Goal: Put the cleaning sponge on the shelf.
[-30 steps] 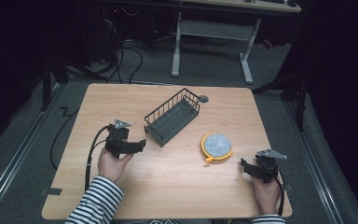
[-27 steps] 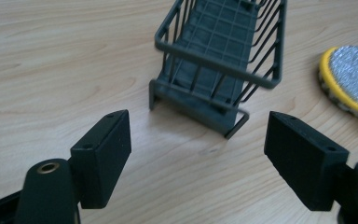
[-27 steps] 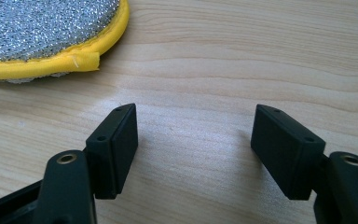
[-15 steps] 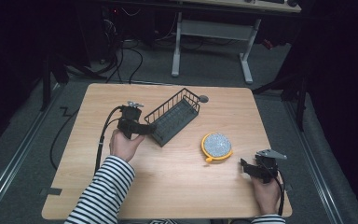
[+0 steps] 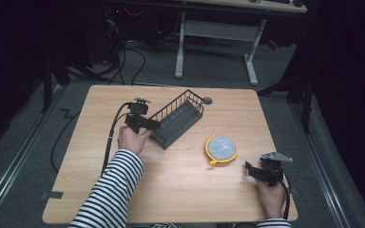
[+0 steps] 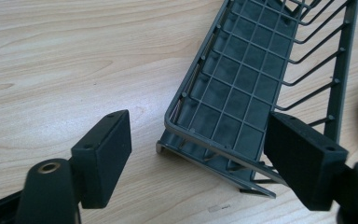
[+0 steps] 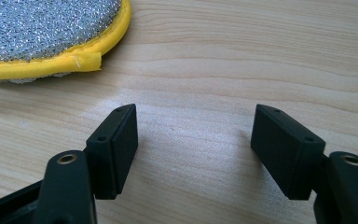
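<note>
Your left gripper (image 5: pixel 153 124) sits at the near short end of the dark grey wire dish rack (image 5: pixel 178 118), jaws spread wide. They have just been closing a little, with the rack's end rim (image 6: pixel 219 148) between them, but the pads aren't pressing on it yet. In the left gripper view the right pad (image 6: pixel 303 158) is just beside the rack's corner and the left pad (image 6: pixel 103 156) stands clear over bare wood.

Rack: one, long and narrow, grid floor, upright wire bars along its sides, a bent rail at the near end. It lies diagonally on the light wooden table (image 5: pixel 123 190), left of centre.

Your right gripper (image 5: pixel 251 171) hovers near the table's front right corner, jaws spread, only bare wood between them.

Count: one rack, one round scouring pad with silver mesh face and yellow fabric border (image 5: pixel 221 148), two grippers.

The pad lies flat between rack and right gripper, apart from both. A small grey round cap (image 5: pixel 207 100) sits on the table just past the rack's far end. Nothing blocks the left gripper's line to the rim.
</note>
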The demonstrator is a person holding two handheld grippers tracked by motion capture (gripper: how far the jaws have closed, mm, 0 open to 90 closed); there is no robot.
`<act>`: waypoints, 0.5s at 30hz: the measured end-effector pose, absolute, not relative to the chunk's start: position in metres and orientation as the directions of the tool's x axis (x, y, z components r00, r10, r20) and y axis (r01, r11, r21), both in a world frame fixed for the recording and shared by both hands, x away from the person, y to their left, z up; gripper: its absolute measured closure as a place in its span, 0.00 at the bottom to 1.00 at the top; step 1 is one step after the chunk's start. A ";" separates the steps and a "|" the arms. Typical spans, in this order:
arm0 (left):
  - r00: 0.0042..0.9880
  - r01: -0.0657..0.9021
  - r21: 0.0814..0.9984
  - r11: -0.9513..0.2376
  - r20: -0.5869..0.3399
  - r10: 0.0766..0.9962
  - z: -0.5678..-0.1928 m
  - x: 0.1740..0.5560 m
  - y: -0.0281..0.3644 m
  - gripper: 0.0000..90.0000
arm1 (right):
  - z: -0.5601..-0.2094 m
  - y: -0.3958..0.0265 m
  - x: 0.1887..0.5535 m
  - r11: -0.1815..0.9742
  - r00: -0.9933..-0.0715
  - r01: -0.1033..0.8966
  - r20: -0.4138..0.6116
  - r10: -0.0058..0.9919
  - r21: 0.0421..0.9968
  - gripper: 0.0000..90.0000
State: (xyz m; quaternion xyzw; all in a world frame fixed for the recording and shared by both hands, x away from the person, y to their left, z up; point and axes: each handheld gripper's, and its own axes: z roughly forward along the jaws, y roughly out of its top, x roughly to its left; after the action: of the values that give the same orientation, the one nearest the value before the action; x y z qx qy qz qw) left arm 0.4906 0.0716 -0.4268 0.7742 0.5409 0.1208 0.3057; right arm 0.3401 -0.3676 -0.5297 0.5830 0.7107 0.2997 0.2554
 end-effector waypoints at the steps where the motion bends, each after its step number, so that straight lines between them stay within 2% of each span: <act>1: 0.384 0.767 0.600 -0.227 -0.147 0.911 -0.427 0.491 0.071 0.28 | -0.530 -0.368 0.340 0.140 -0.190 0.676 -0.013 0.982 0.724 0.35; 6: 0.396 0.775 0.583 -0.244 -0.148 0.906 -0.431 0.493 0.066 0.31 | -0.530 -0.368 0.340 0.140 -0.190 0.676 -0.012 0.982 0.724 0.35; 15: 0.397 0.782 0.572 -0.247 -0.152 0.905 -0.435 0.495 0.062 0.42 | -0.530 -0.368 0.340 0.139 -0.189 0.675 -0.012 0.982 0.725 0.36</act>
State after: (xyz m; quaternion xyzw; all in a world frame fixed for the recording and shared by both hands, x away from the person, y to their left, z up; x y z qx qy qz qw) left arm 0.4946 0.0619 -0.4350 0.7826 0.5390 0.1050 0.2931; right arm 0.3402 -0.3678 -0.5297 0.5834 0.7101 0.3004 0.2553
